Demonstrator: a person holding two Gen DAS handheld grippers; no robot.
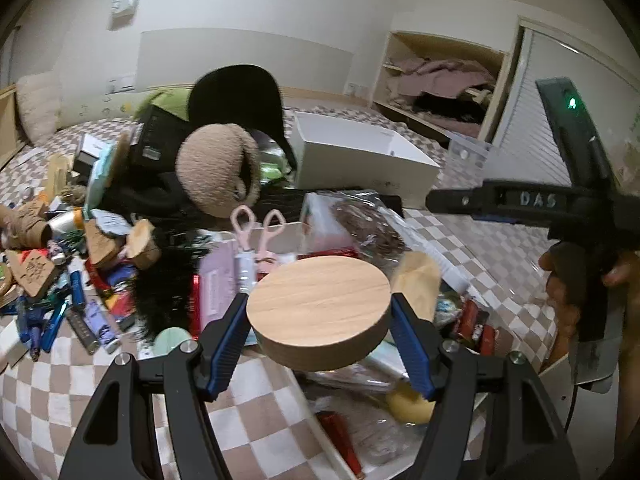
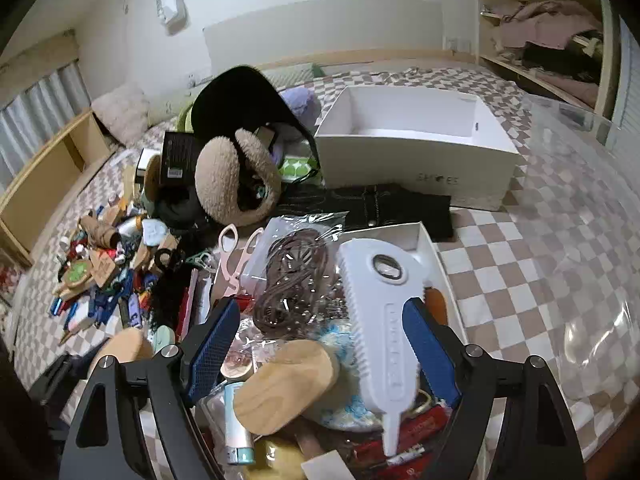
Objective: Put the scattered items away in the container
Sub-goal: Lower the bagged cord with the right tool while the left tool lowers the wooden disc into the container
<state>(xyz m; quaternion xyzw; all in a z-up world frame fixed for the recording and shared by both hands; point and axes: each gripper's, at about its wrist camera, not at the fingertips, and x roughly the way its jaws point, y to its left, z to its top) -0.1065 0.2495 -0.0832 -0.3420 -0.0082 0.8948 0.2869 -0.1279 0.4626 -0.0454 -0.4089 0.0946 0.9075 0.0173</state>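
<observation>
Pinching the round wooden disc (image 1: pixel 318 300) edgewise above the crowded white container (image 2: pixel 430 248), left gripper (image 1: pixel 318 320) should lower level onto a gap; right gripper (image 2: pixel 324 344) fingers spread beside the white comb (image 2: pixel 372 320).

Pale wood-grain disc (image 1: pixel 318 300), blue tool pads (image 1: pixel 226 344), pink scissors (image 1: pixel 256 236), white box (image 2: pixel 416 148), tan earmuffs (image 2: pixel 236 178), brown-and-white checked bed (image 2: pixel 540 248).

our left gripper (image 1: pixel 319 322) has its blue jaws clamped on a round wooden disc (image 1: pixel 318 304), held above the crowded white container (image 1: pixel 280 236). pink scissors (image 1: pixel 256 236) stand in it; beige earmuffs (image 1: pixel 218 170) sit beyond.
</observation>
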